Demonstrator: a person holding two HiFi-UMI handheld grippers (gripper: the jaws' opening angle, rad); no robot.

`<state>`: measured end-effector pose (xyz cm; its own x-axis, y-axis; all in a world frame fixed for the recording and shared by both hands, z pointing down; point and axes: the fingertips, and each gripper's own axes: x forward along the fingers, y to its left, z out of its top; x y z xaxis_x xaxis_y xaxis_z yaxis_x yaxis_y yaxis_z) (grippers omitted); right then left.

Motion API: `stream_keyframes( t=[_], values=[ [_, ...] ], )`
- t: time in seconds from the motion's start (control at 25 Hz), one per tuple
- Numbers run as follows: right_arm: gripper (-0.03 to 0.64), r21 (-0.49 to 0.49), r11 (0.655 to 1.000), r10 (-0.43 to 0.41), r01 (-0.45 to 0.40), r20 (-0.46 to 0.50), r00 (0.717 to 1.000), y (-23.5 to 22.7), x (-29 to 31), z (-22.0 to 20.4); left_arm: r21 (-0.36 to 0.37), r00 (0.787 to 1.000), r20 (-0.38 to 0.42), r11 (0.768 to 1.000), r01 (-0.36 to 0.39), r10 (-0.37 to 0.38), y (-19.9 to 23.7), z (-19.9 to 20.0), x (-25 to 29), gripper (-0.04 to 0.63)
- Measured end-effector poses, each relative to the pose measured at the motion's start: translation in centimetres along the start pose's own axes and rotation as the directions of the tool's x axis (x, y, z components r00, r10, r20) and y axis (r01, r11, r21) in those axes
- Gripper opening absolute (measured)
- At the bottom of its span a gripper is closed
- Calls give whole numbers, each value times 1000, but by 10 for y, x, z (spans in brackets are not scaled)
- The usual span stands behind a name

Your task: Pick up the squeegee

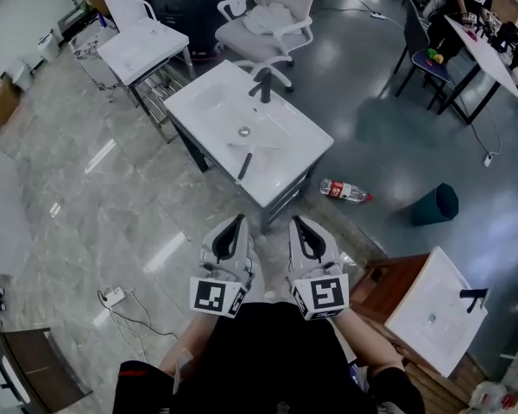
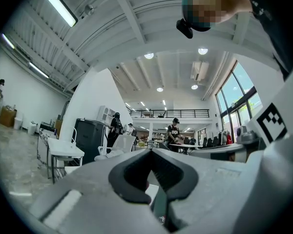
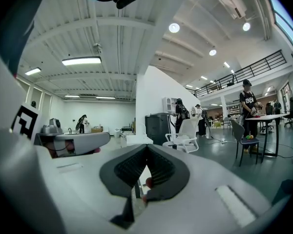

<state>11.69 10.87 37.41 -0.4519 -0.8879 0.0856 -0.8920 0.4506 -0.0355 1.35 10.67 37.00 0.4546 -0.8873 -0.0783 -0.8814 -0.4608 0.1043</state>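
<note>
In the head view a black squeegee (image 1: pixel 244 166) lies on the near part of a white sink basin (image 1: pixel 209 95) that rests on a dark stand. A black faucet (image 1: pixel 263 84) rises at the basin's far edge. My left gripper (image 1: pixel 238 221) and right gripper (image 1: pixel 296 222) hang side by side over the floor, just short of the basin's near corner, and both point toward it. Each has its jaws shut with nothing between them. The left gripper (image 2: pixel 151 152) and right gripper (image 3: pixel 146 147) fill the lower part of their own views, which look level into the hall.
A plastic bottle (image 1: pixel 345 191) lies on the floor right of the stand, with a teal bin (image 1: pixel 436 203) beyond it. A second basin (image 1: pixel 436 313) sits on a wooden block at lower right. A white office chair (image 1: pixel 272 20) and a white table (image 1: pixel 142 46) stand behind the sink. A power strip (image 1: pixel 112 296) lies at lower left.
</note>
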Motion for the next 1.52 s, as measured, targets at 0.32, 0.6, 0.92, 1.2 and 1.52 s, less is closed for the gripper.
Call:
stream_keyframes(
  t=[0.32,0.6,0.92,1.2,1.52],
  values=[
    [3,-14,1000,-25,24,-35,999,-18,39,-4,-27,1000,-13,999,17,-18,26,-9,48,2],
    [3,-8,998,-62,62,-47,997,-37,86,3,-30,998,-33,998,56,-57,54,-10,93,2],
    [3,2,992,-122,123,-65,990,-55,148,10,-43,992,-57,993,106,-108,101,-11,154,2],
    [3,-3,986,-169,169,-80,982,-67,197,13,-59,987,-78,989,136,-140,139,-20,197,2],
    [3,3,980,-198,199,-86,977,-70,249,11,-71,976,-109,981,183,-190,172,-38,231,2]
  ],
)
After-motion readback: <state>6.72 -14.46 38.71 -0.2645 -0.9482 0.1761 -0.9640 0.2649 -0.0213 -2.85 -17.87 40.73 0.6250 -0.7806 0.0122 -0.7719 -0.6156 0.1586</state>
